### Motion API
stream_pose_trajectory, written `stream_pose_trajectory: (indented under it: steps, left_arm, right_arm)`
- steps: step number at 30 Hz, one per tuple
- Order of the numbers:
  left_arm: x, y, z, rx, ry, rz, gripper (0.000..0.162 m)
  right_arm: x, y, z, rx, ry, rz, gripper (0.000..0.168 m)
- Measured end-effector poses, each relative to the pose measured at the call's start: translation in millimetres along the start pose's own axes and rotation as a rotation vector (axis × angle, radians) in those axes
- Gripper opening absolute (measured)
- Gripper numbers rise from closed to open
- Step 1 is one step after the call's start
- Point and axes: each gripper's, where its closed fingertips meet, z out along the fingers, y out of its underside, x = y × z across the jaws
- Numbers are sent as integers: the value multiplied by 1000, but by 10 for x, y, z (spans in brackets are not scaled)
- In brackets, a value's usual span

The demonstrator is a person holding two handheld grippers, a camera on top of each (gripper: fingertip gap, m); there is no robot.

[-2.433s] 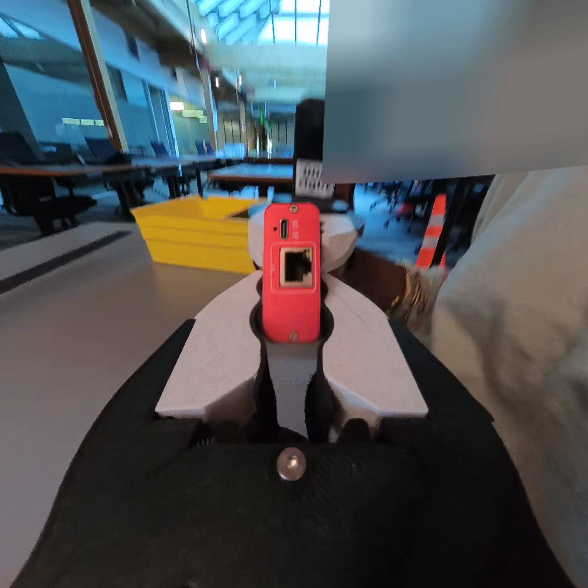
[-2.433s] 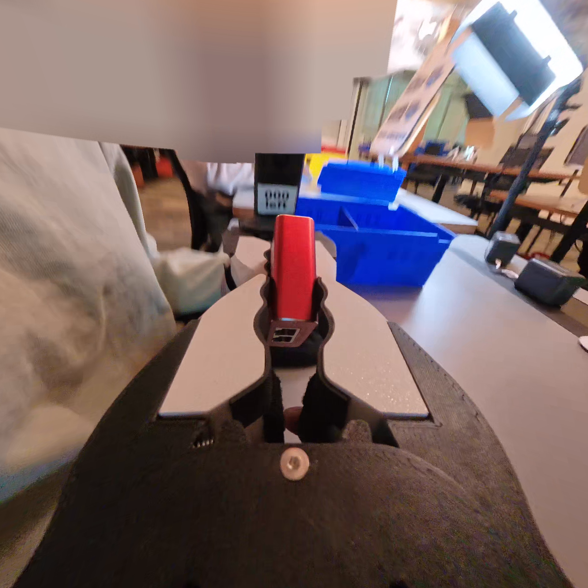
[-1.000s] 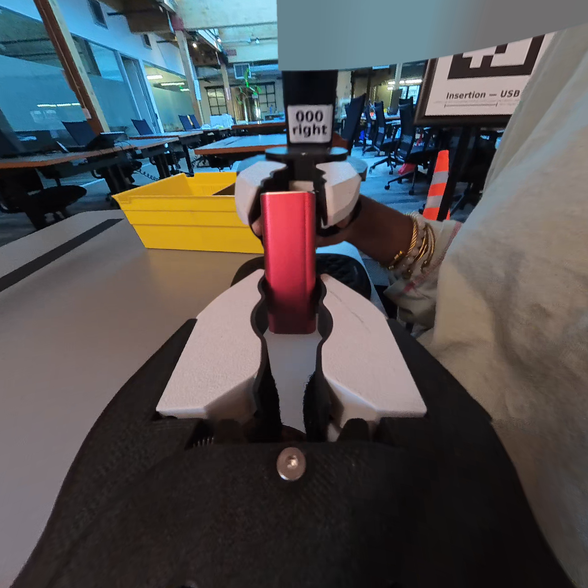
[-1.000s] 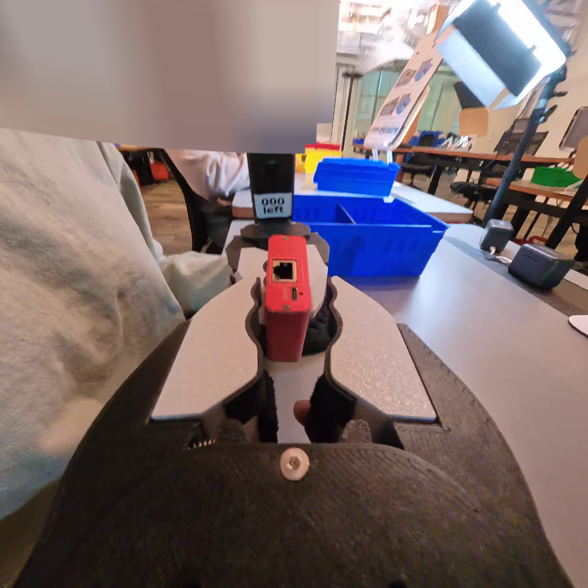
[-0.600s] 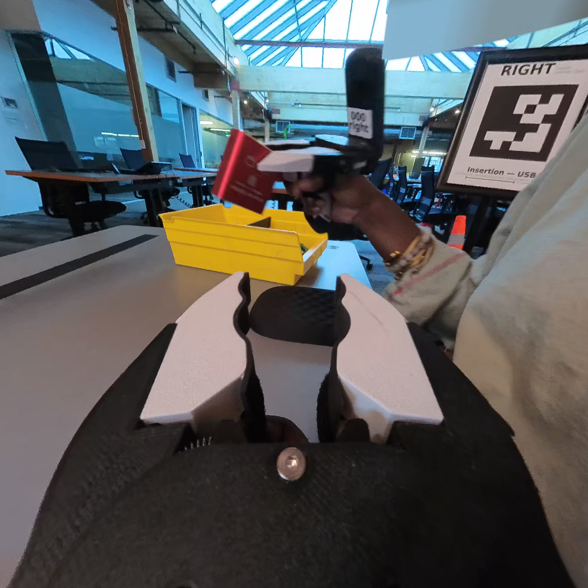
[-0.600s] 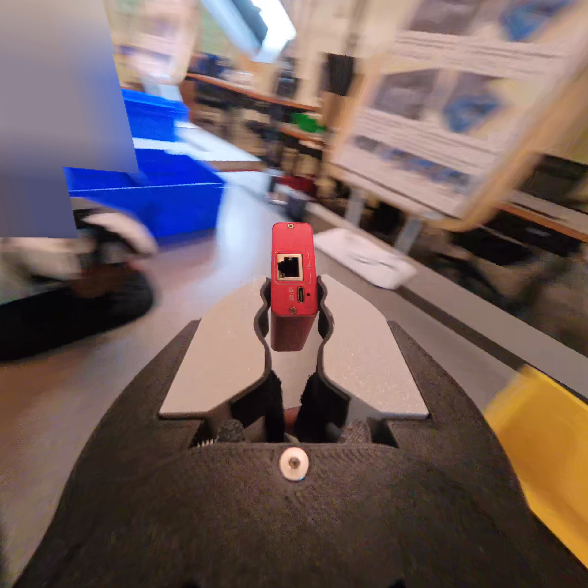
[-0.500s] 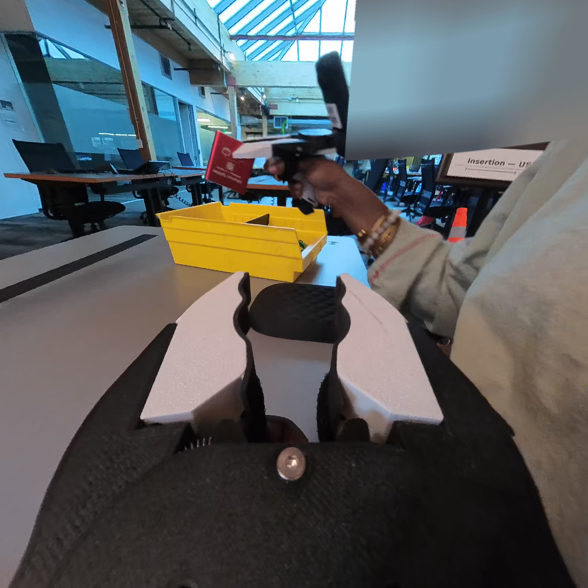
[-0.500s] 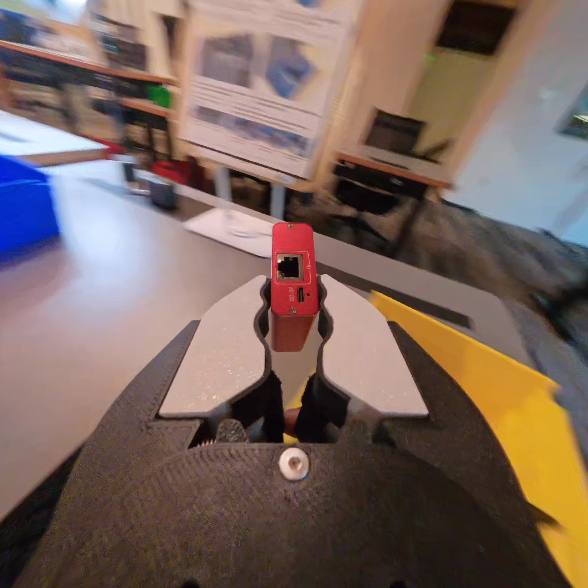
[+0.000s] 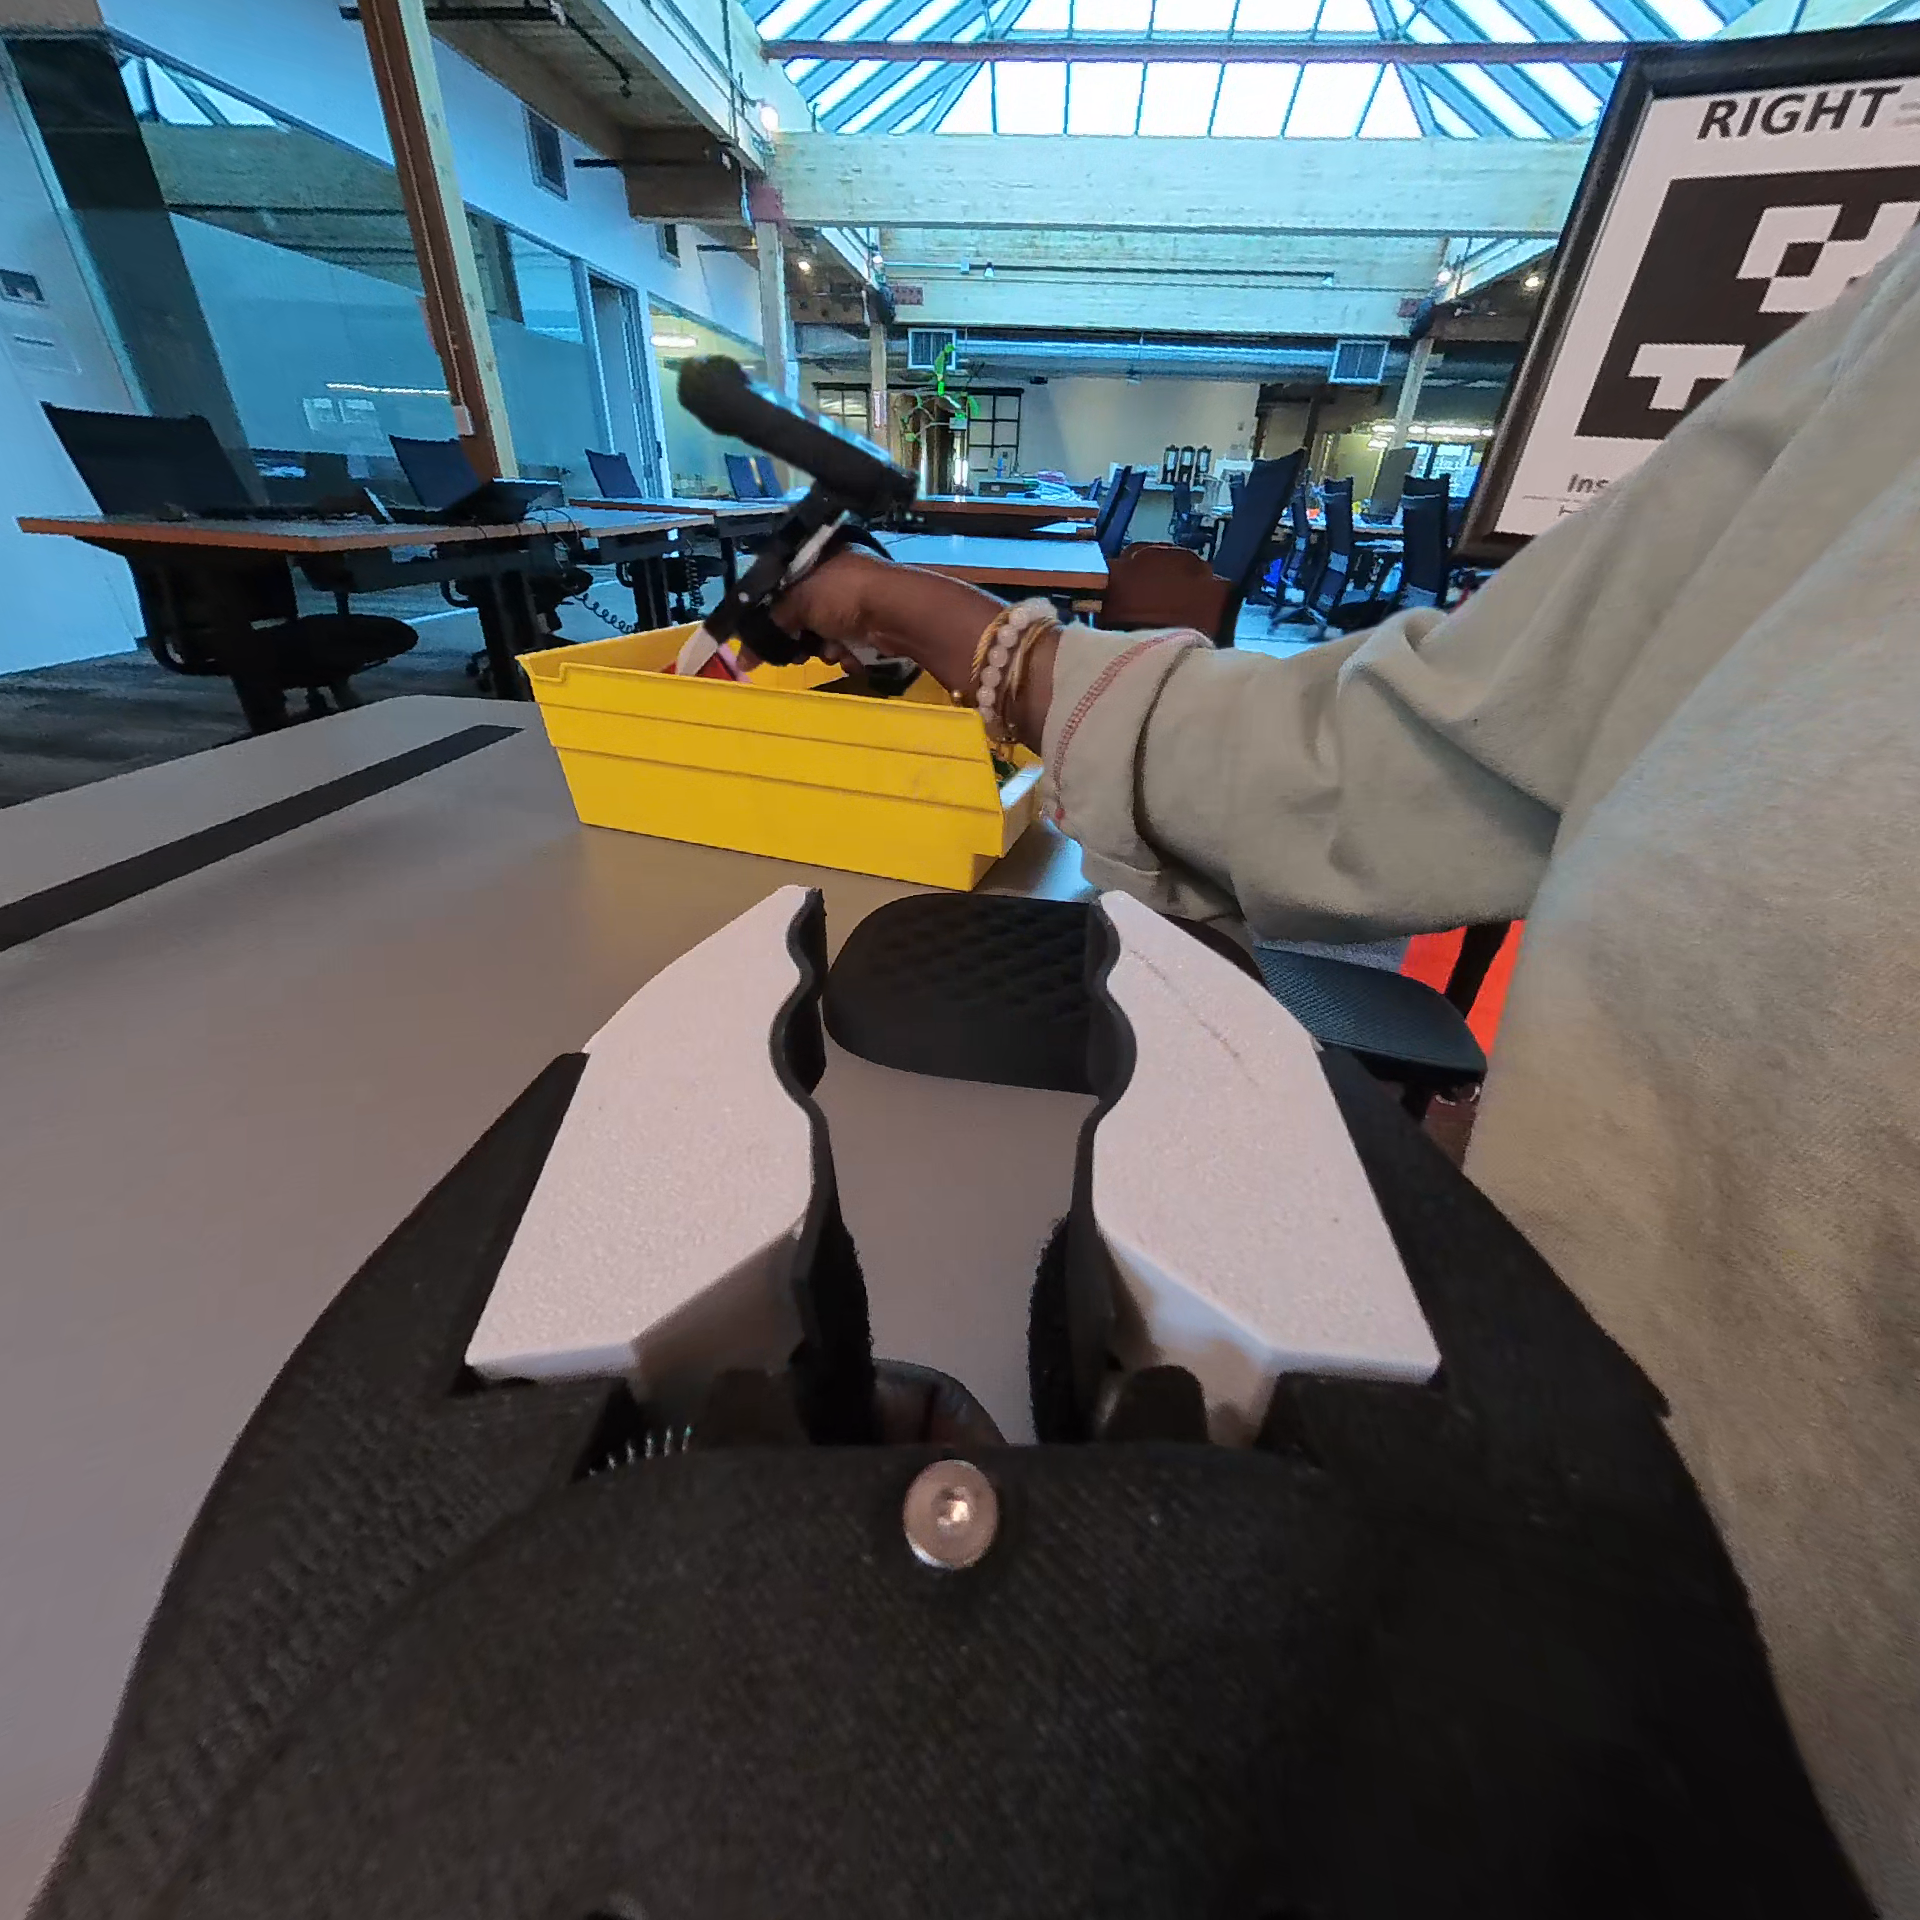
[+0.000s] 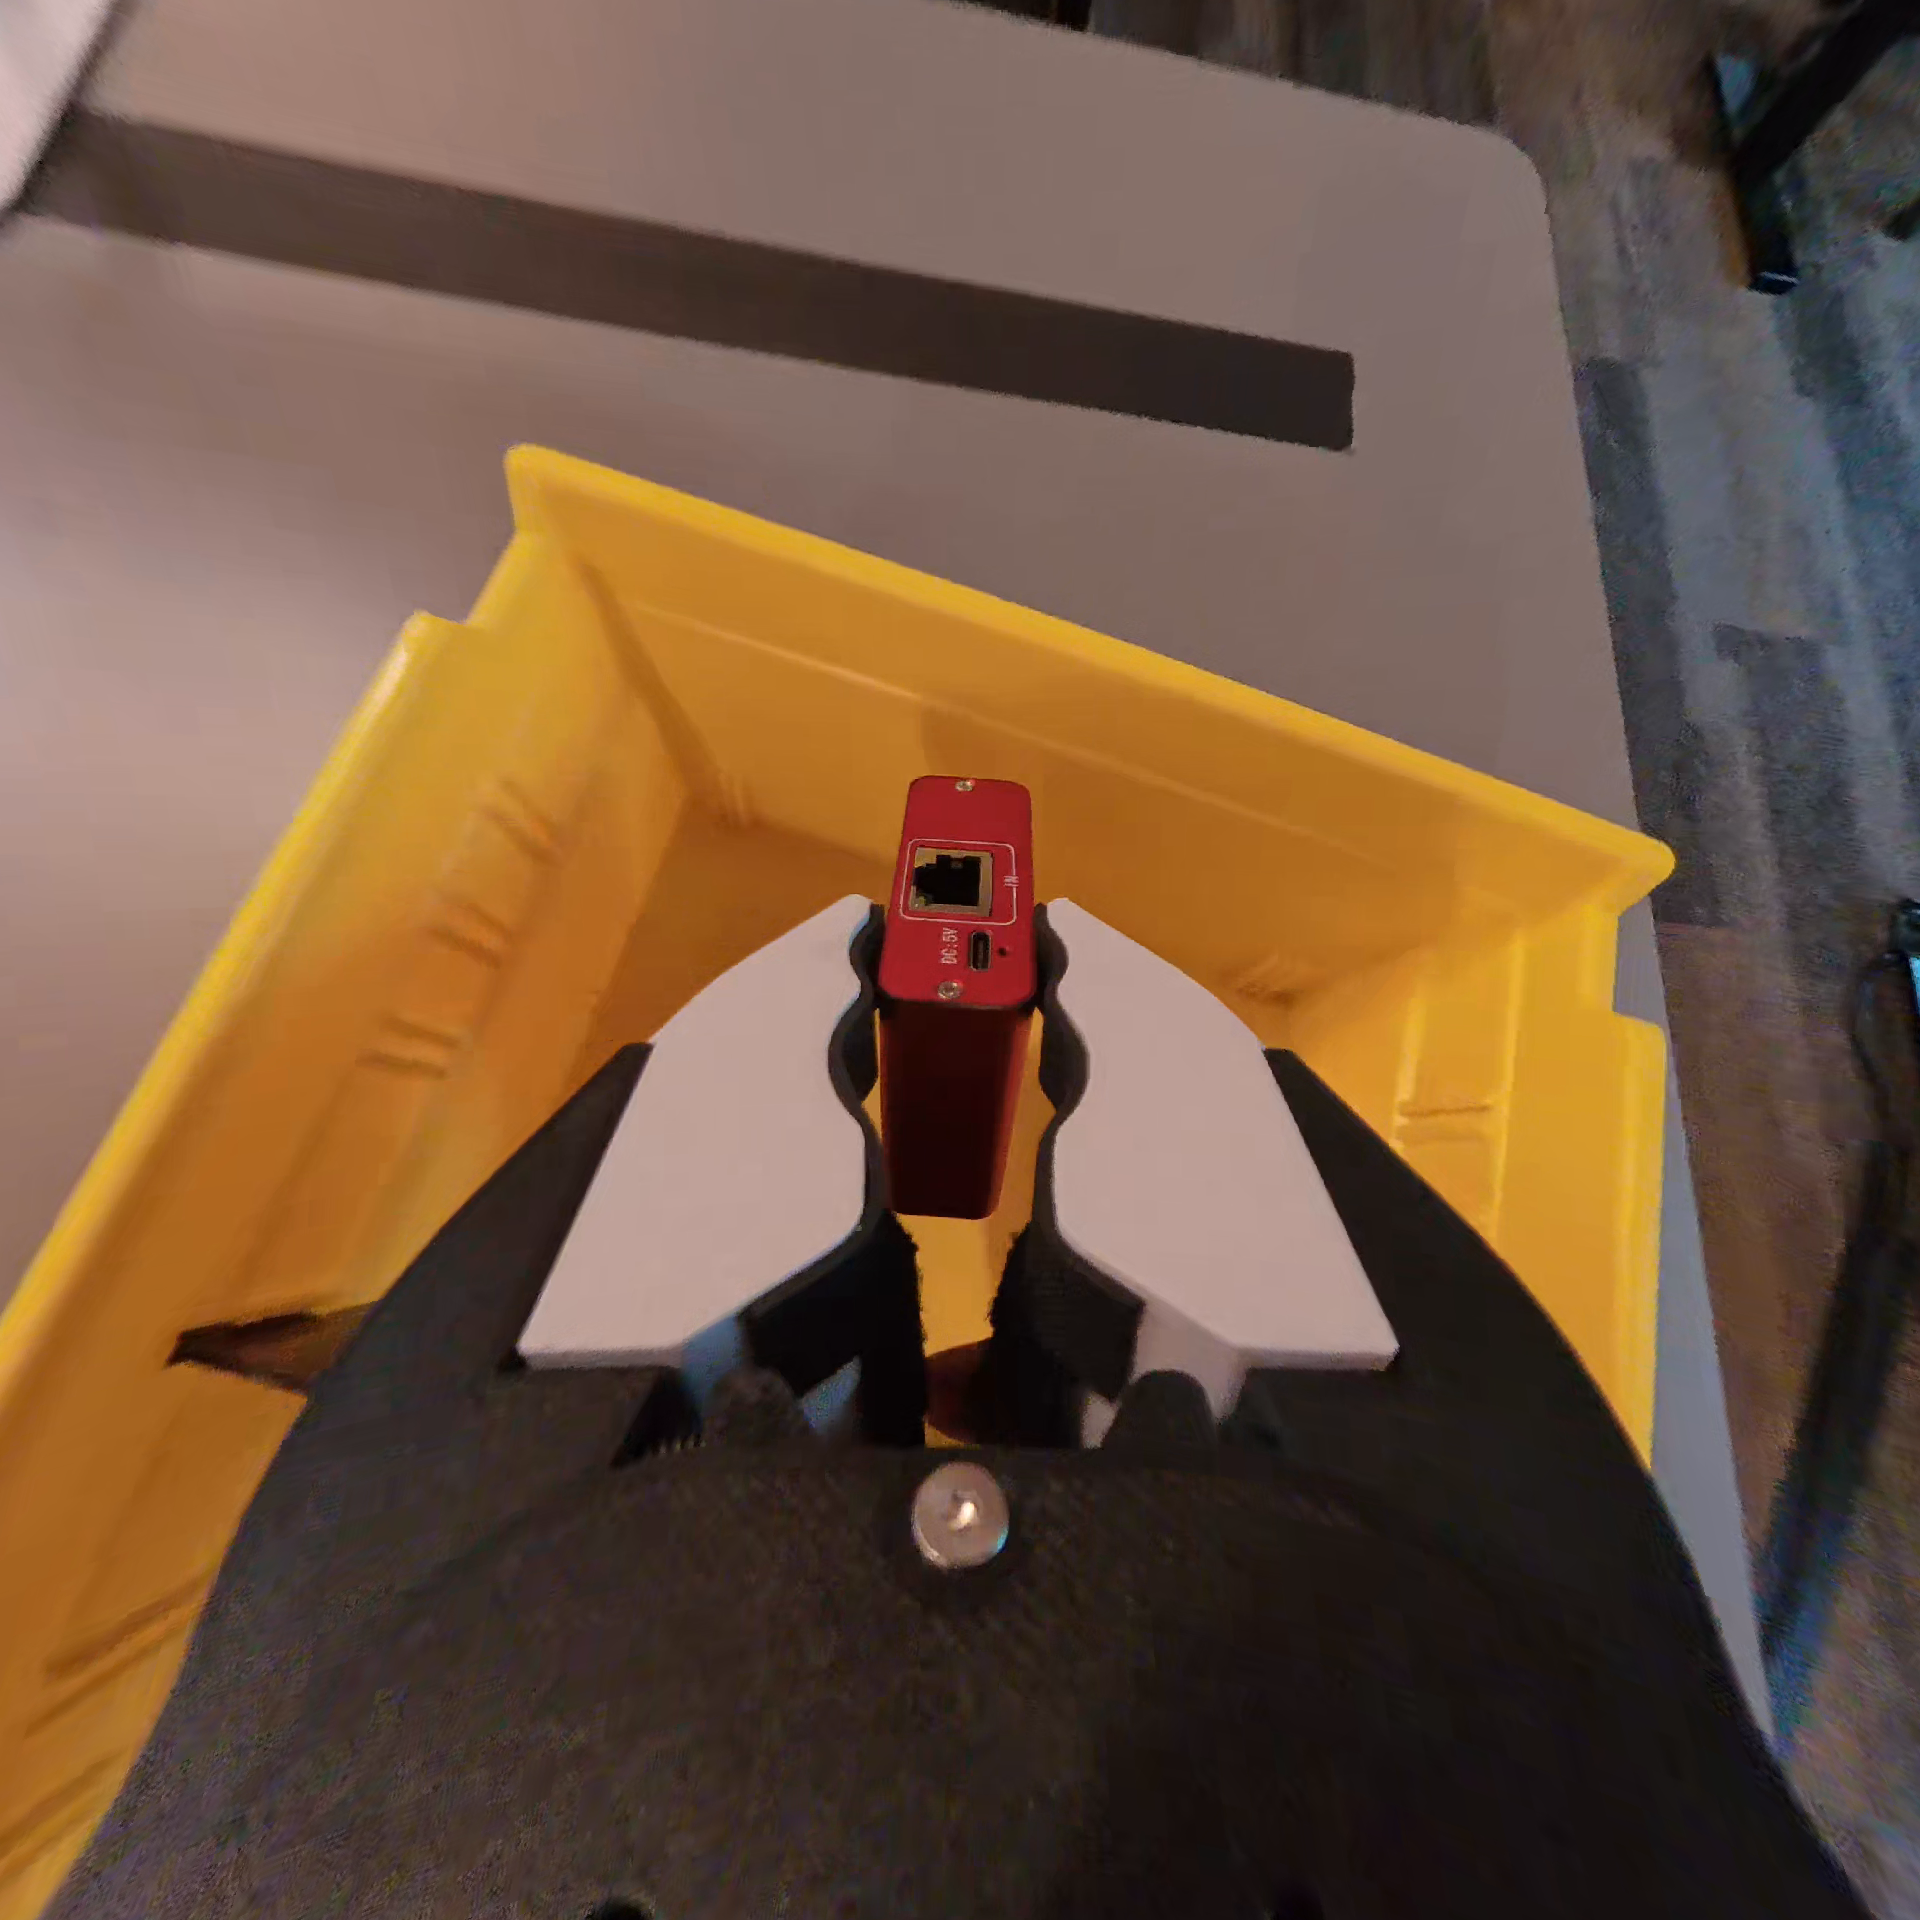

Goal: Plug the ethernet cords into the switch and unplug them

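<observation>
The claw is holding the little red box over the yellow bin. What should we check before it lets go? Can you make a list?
1. Right claw shut on the red box: ok.
2. Red box above the yellow bin, inside its walls: ok.
3. Bin floor below the box bare: ok where it shows; the rest is hidden.
4. Cords out of the box's end port: ok.
5. Left claw open, empty, away from the bin: ok.
6. Gap down to the bin floor: cannot tell.
</observation>
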Motion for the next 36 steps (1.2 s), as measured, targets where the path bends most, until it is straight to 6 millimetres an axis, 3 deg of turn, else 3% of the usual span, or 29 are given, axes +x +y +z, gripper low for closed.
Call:
stream_pose_trajectory:
  steps: [7,13,16,18,20,22,25,28,31,32,35,36]
  left_arm:
    - [-25,1,-6,-1,-16,7,45]
    - [-15,7,-1,-5,-13,11,45]
    - [-24,2,-6,-1,-19,11,45]
    - [-42,-8,-14,4,-35,24,45]
    - [-59,-17,-22,8,-54,44,45]
    - [-74,-21,-22,7,-71,54,45]
    - [-139,-66,-64,4,-150,89,45]
    - [-277,-341,-340,24,-376,156,47]
    - [-427,-585,-774,-54,-562,195,47]
    - [-475,-583,-922,-121,-604,192,49]
    - [-657,-360,-1473,-409,-784,182,58]
    - [-715,-277,-1681,-489,-861,190,58]
  right_arm:
    - [58,184,119,-156,45,-50,27]
    - [86,423,48,-264,52,-44,30]
    - [98,355,-58,-208,77,-39,44]
    - [42,223,-241,-108,85,-35,56]
    - [-180,89,-519,23,27,-48,62]
    - [-556,88,-840,120,-107,-52,66]
    - [-1109,396,-1221,137,-296,-73,76]
    - [-1390,906,-1346,28,-345,-93,78]
    - [-1524,1226,-1272,-59,-358,-72,75]
    - [-1547,1276,-1210,-76,-353,-75,71]
    - [-1586,1288,-1053,-76,-329,-122,38]
    - [-1583,1258,-1020,-63,-315,-135,38]
